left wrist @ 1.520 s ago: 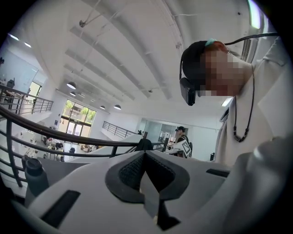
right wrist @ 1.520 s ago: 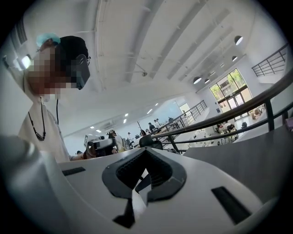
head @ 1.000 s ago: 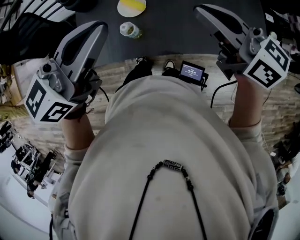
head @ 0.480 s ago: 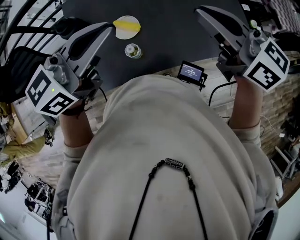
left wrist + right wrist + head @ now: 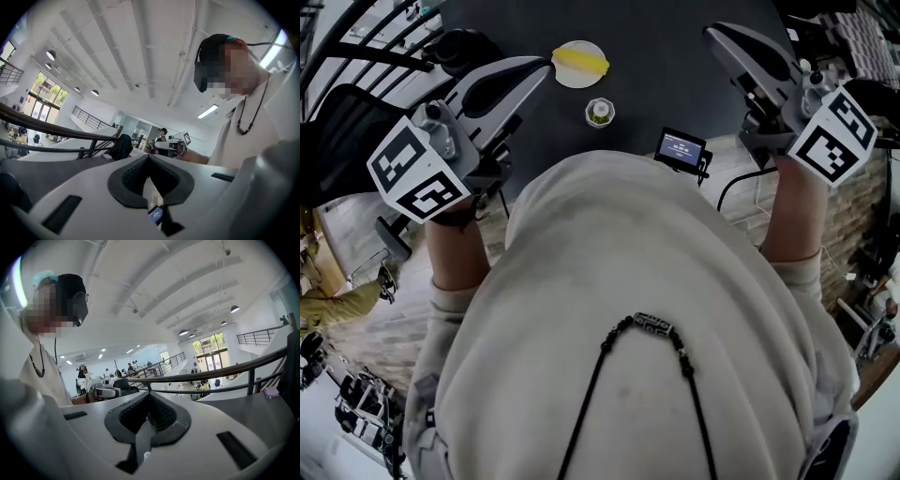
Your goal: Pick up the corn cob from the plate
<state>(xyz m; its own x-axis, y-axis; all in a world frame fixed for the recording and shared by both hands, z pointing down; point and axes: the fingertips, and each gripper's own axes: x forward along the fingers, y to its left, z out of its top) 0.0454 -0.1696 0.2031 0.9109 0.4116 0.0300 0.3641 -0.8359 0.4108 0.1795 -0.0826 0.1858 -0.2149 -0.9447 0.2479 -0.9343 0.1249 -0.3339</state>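
Two hand-held grippers, both clenched on nothing: left gripper (image 5: pixel 540 67), jaws pressed together with only a sliver of floor showing beneath the pads; right gripper (image 5: pixel 712 33), jaws likewise together and bare. One corn cob (image 5: pixel 579 61), yellow, lying across a small white plate (image 5: pixel 579 82) on the dark table (image 5: pixel 675 75), untouched. One small jar (image 5: pixel 599 112) near the plate, on the side toward the person; one small screen (image 5: pixel 682 147) at the table edge, against the pale top. Changes against a second ago: plate and cob moved from the very top edge of the head view to well inside it; jar shifted lower and rightward by the same drift; dark table spread wider across the top; plank floor formerly visible between torso and table gone from the centre; left gripper tip brought just beside the plate's left rim as seen from above, height over the table not readable; right gripper kept well apart from the plate, on the other side. Reading for the task: approach under way, grasp not yet begun; probably the left gripper's job, being nearer; requires jaws parted first, then a descent around the cob; carries some risk of nudging the plate or rolling the cob.
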